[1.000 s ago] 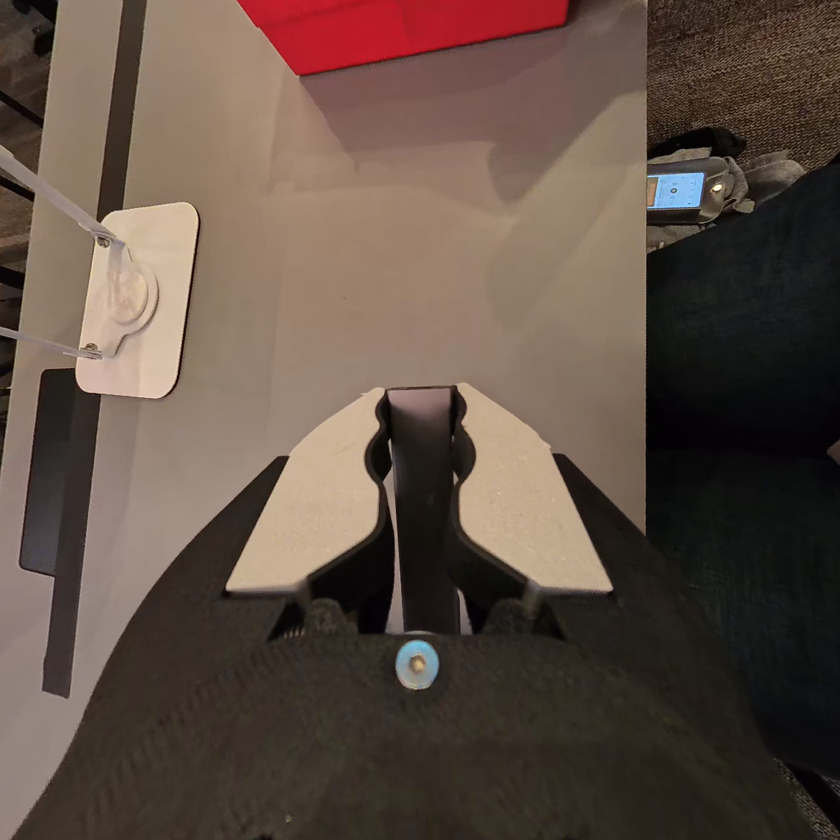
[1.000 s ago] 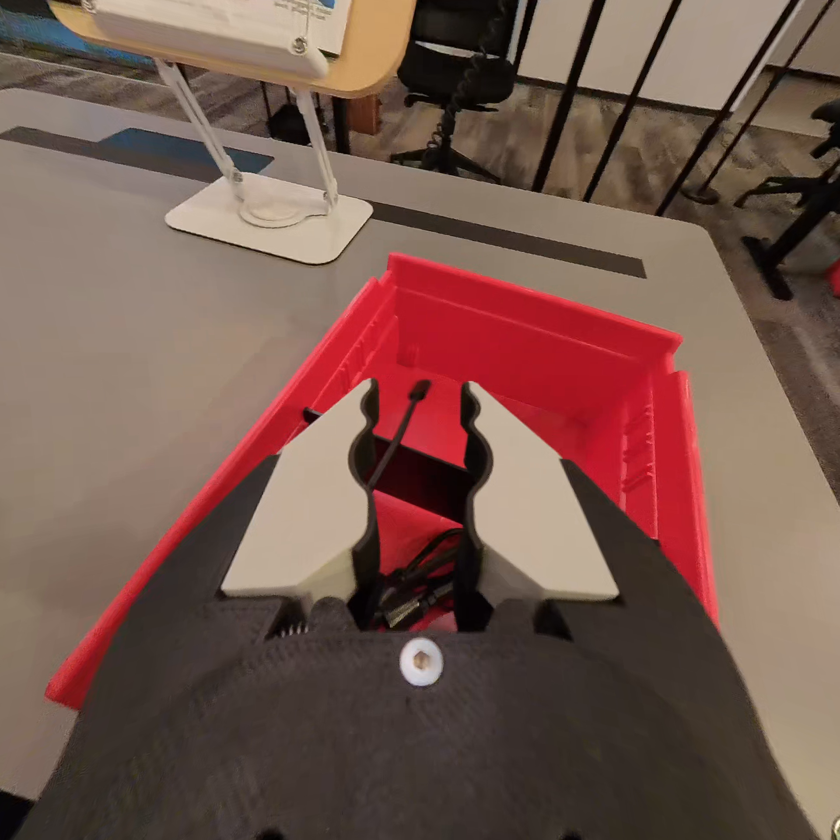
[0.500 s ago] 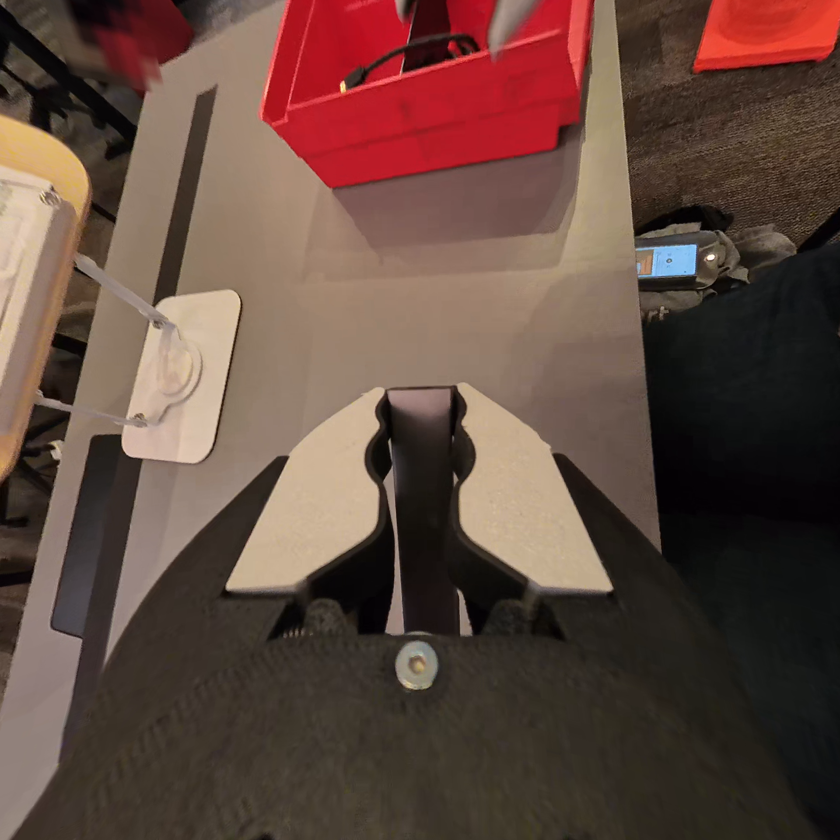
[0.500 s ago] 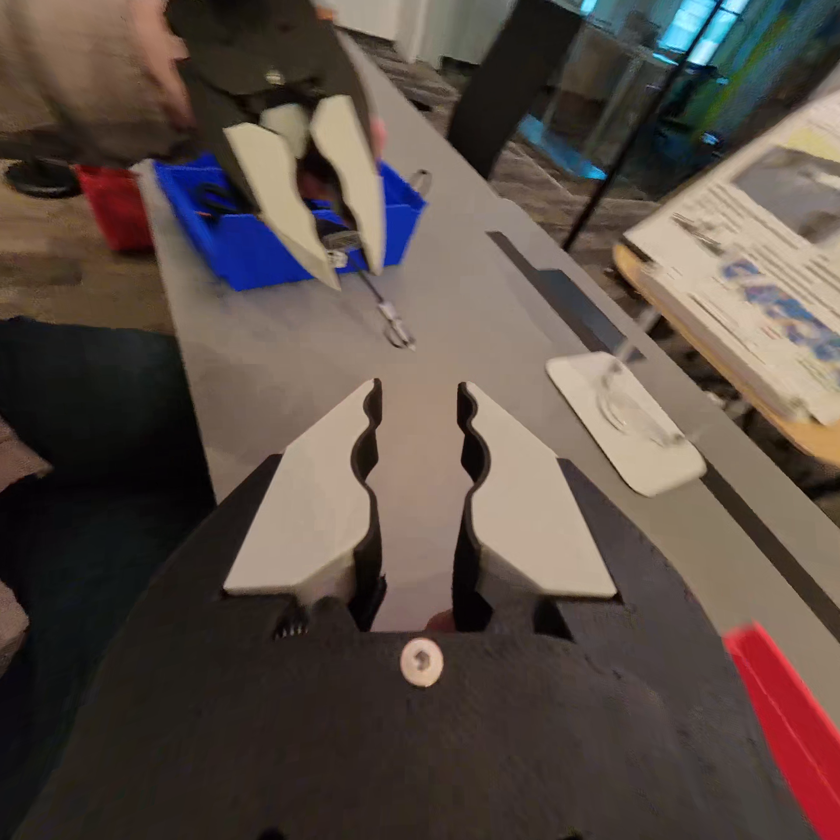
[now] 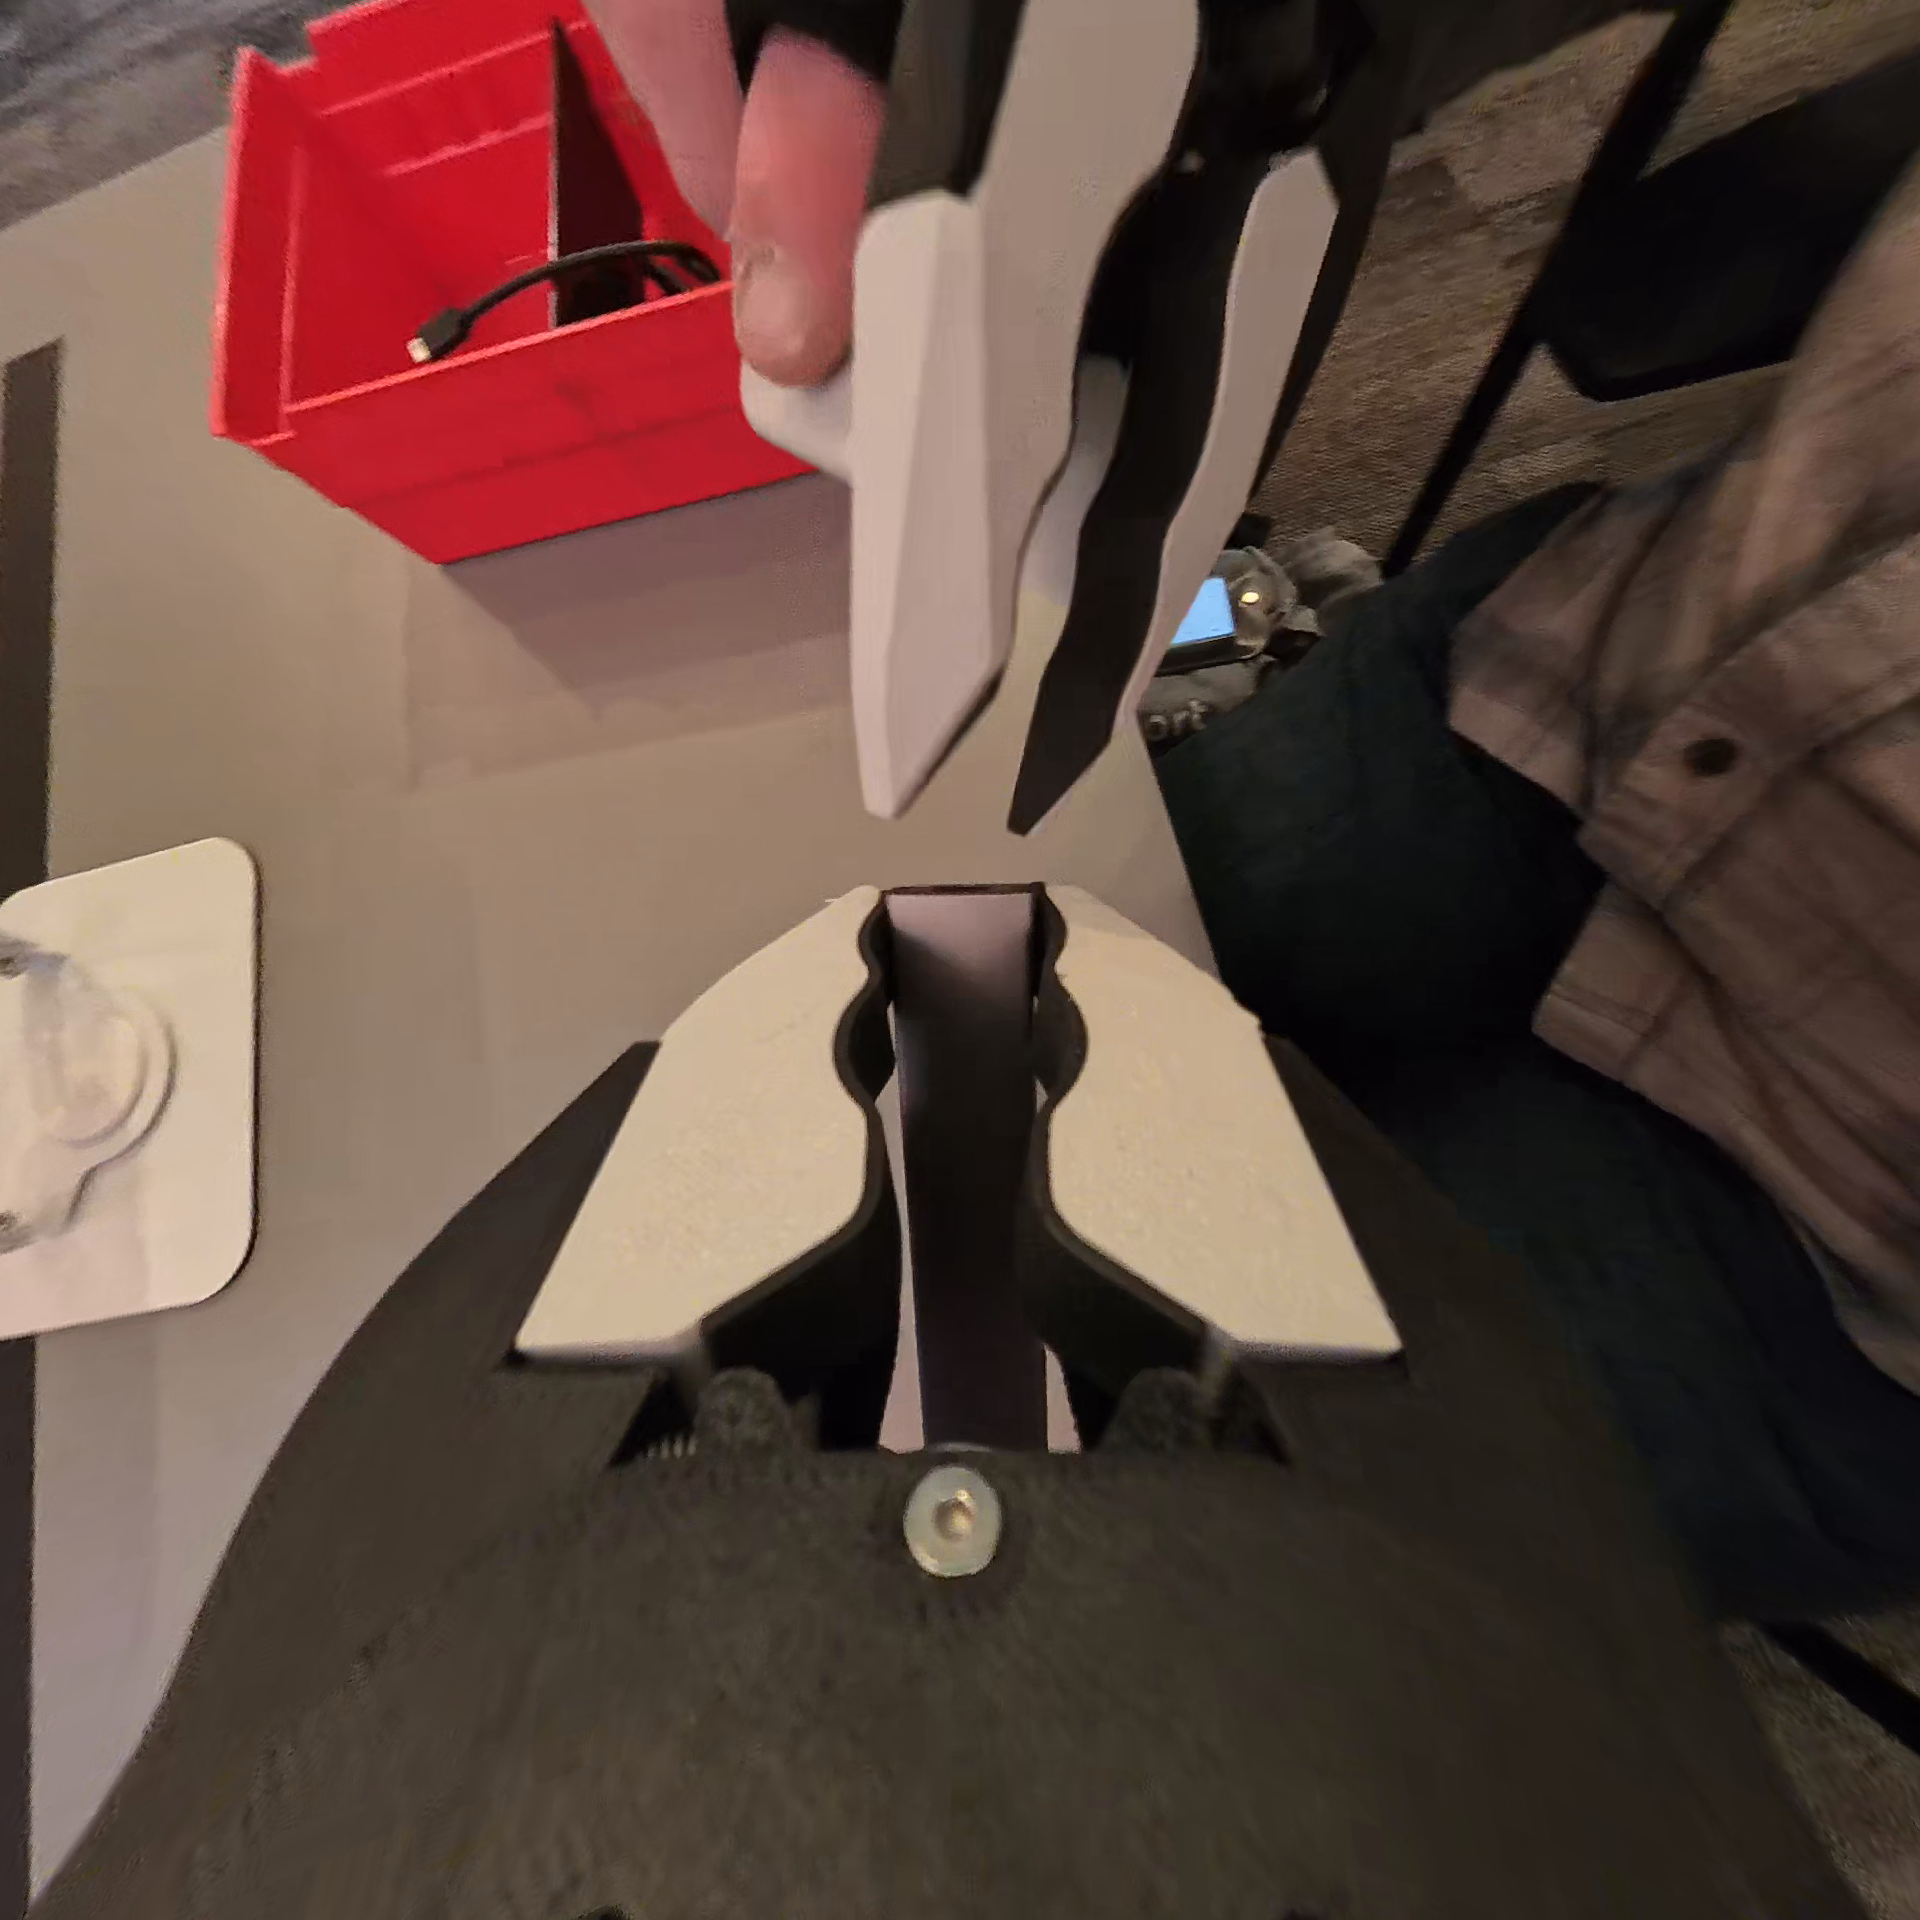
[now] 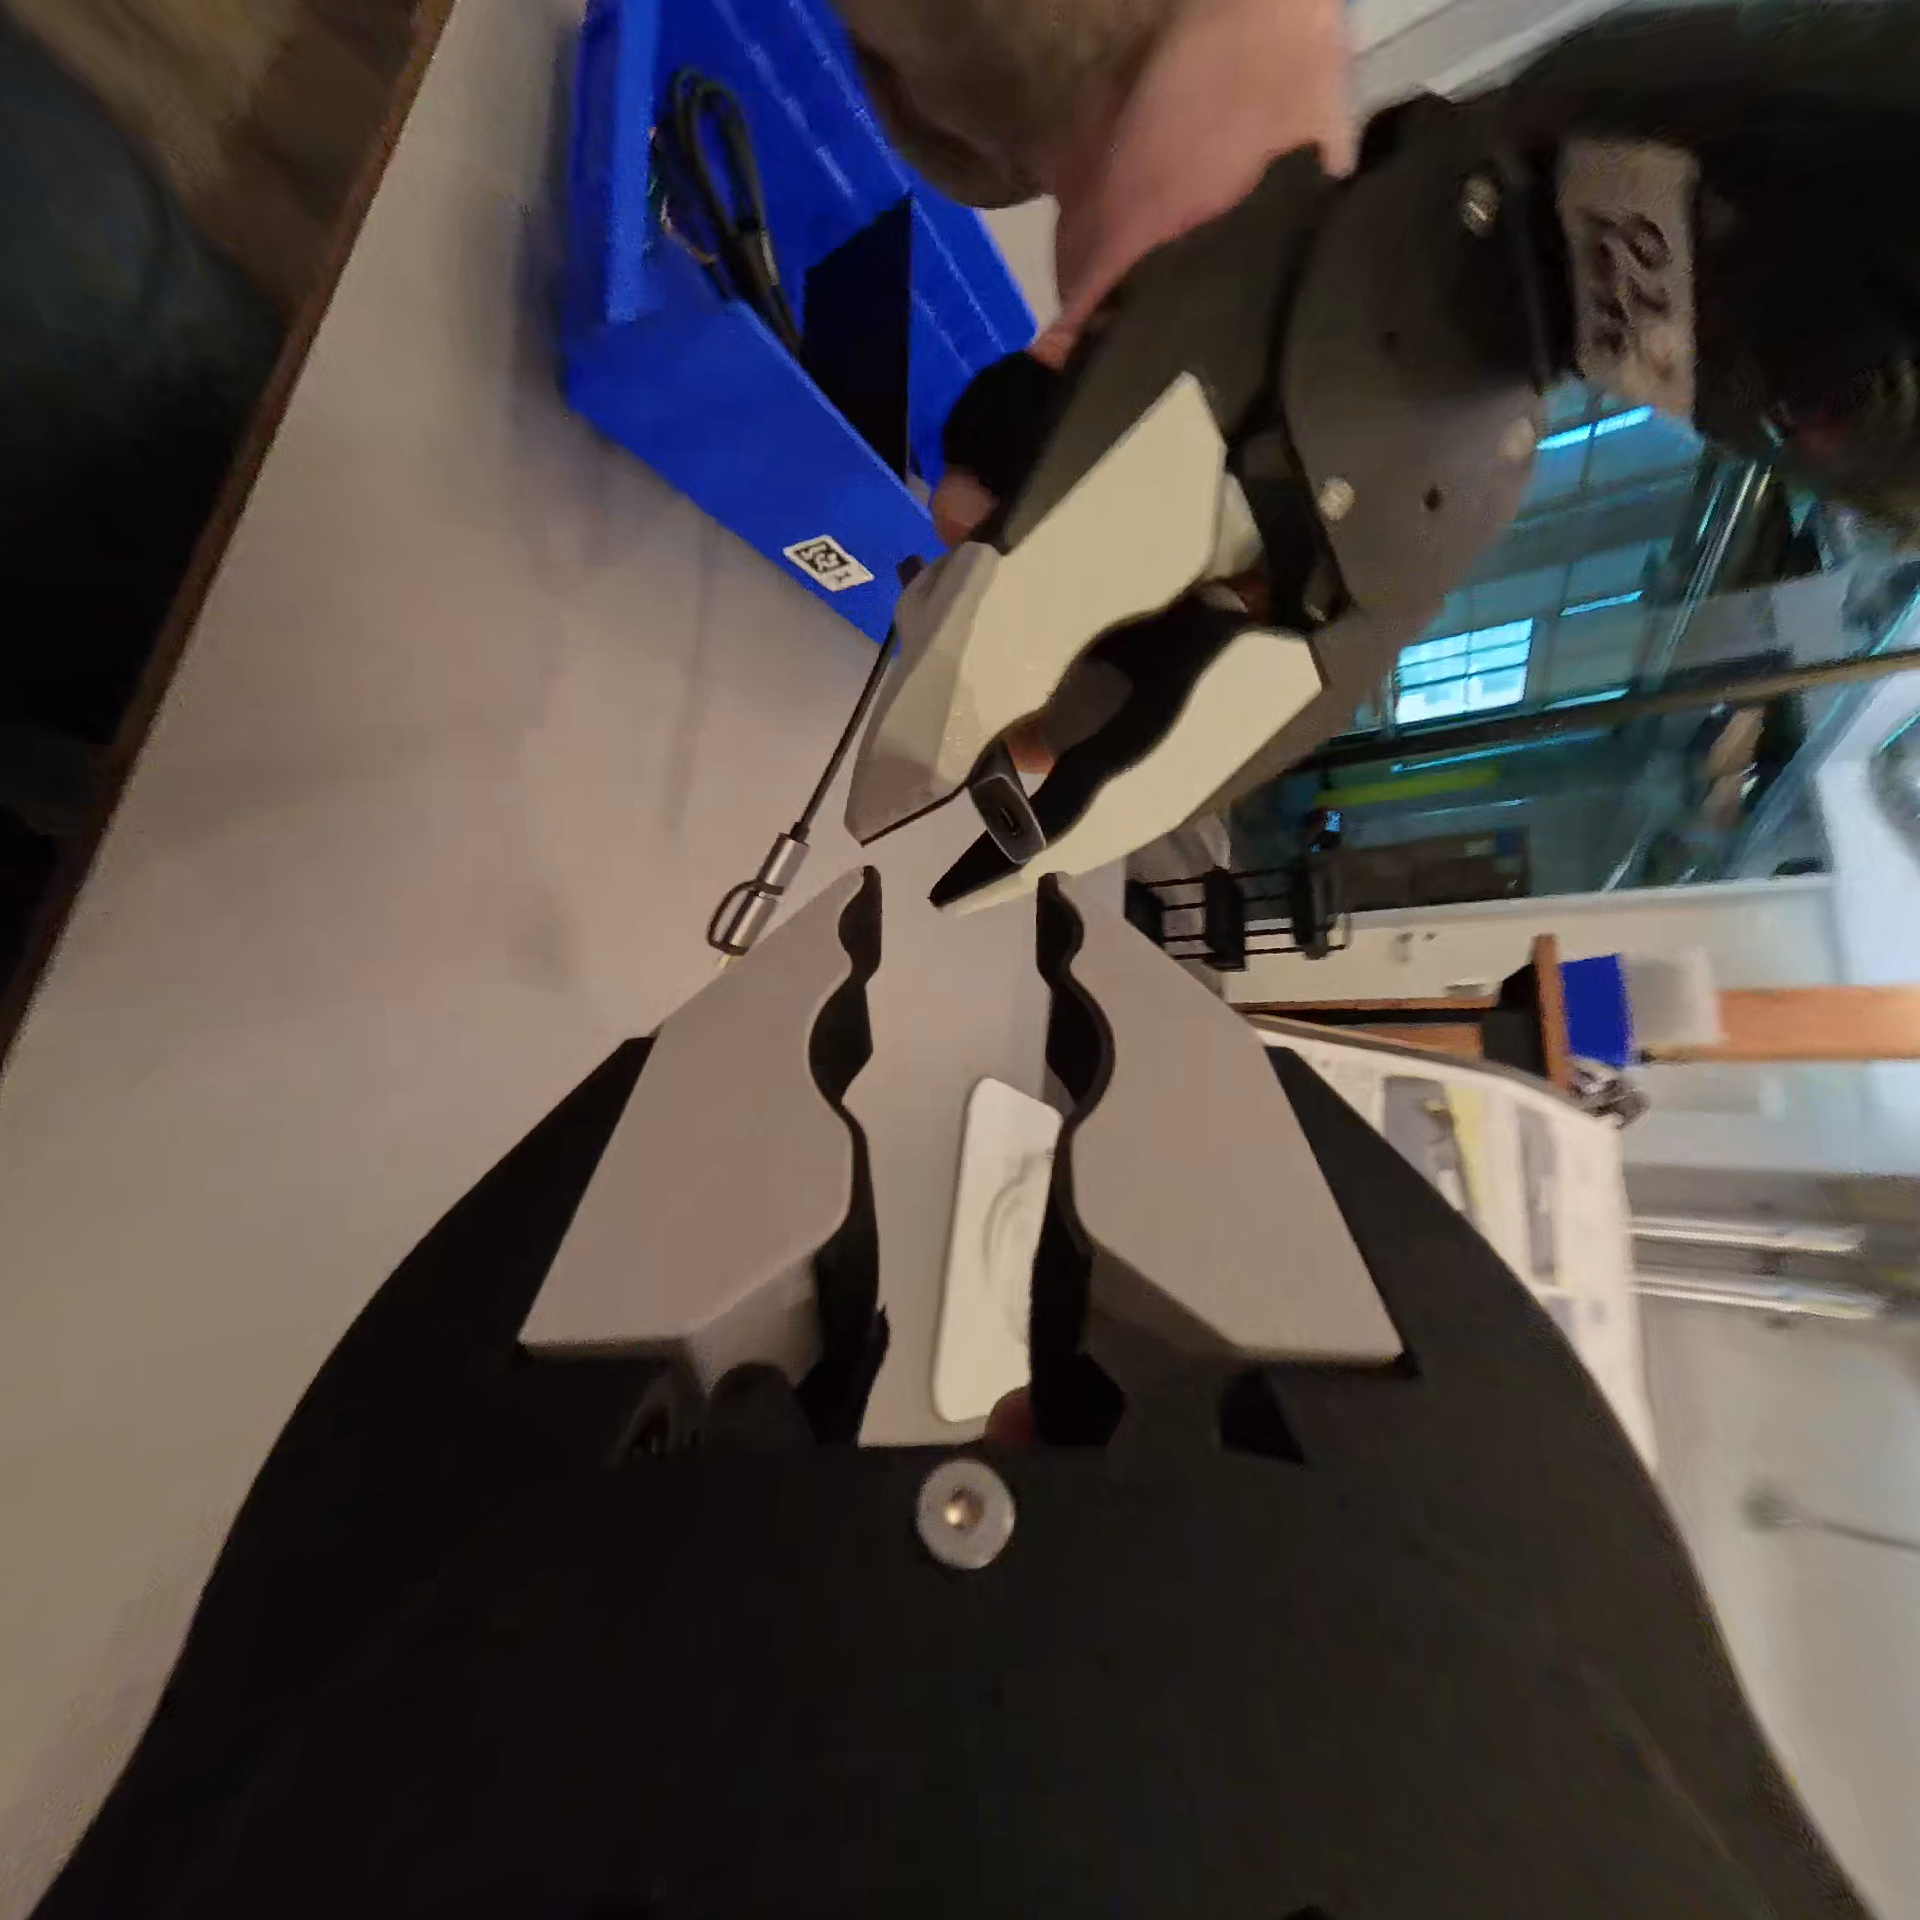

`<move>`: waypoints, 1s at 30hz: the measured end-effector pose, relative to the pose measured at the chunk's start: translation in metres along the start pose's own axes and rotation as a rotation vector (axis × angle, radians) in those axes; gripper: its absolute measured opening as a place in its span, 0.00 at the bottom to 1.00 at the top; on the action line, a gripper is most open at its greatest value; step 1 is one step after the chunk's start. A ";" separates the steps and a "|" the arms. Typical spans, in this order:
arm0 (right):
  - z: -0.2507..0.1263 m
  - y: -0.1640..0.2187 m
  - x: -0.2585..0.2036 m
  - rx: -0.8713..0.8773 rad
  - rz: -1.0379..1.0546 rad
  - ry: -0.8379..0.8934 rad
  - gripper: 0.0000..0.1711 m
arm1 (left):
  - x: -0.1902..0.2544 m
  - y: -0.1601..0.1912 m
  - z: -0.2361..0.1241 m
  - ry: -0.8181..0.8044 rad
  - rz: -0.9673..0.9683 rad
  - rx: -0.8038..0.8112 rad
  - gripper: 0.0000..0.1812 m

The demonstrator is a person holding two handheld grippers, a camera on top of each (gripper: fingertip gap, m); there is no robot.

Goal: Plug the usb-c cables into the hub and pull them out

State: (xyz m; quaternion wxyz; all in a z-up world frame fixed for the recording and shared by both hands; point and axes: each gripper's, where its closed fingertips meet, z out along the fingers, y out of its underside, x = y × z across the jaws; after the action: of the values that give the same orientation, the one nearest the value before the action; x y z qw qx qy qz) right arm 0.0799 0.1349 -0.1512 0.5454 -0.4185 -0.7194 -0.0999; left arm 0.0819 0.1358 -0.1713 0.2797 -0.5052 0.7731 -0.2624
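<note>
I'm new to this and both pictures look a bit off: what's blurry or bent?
Left wrist view: the other gripper and a hand up close are motion-smeared; the red bin stays fairly sharp. Right wrist view: edges smear, the table leans, wide-angle stretched.

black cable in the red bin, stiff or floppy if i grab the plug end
Probably floppy: the black cable lies in a loose curve in the red bin. It looks thin, so likely light. Lifted by its plug, the rest would probably sag and trail.

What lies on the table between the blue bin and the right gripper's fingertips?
A thin black cable with a silver plug runs from near the blue bin towards the right gripper, across grey table; the right wrist view shows it.
</note>
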 end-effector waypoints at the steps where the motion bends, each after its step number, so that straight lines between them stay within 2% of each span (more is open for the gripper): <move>1: 0.002 -0.001 -0.001 -0.017 -0.054 0.004 0.16 | 0.004 -0.001 0.000 0.034 0.003 0.000 0.12; 5: 0.008 -0.006 -0.007 -0.026 -0.172 -0.004 0.13 | 0.012 0.005 0.004 0.095 0.052 -0.054 0.12; 9: 0.008 -0.015 -0.010 0.014 -0.203 0.003 0.12 | 0.020 0.006 0.009 0.146 0.062 -0.070 0.12; 17: 0.012 -0.010 -0.015 -0.013 -0.244 -0.012 0.12 | 0.021 0.012 0.019 0.187 0.095 -0.143 0.12; 27: 0.022 0.000 -0.044 -0.025 -0.224 -0.221 0.10 | 0.027 0.029 0.038 0.245 0.159 -0.274 0.12; 28: 0.023 0.000 -0.045 -0.022 -0.220 -0.222 0.07 | 0.028 0.031 0.040 0.251 0.165 -0.289 0.12; 30: 0.025 0.001 -0.051 -0.028 -0.204 -0.258 0.05 | 0.031 0.036 0.045 0.264 0.176 -0.313 0.12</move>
State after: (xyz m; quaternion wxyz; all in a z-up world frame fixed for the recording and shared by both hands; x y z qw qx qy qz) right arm 0.0665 0.1252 -0.2057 0.4294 -0.3602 -0.8208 -0.1103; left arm 0.0804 0.1142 -0.2328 0.1160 -0.4343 0.8754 -0.1778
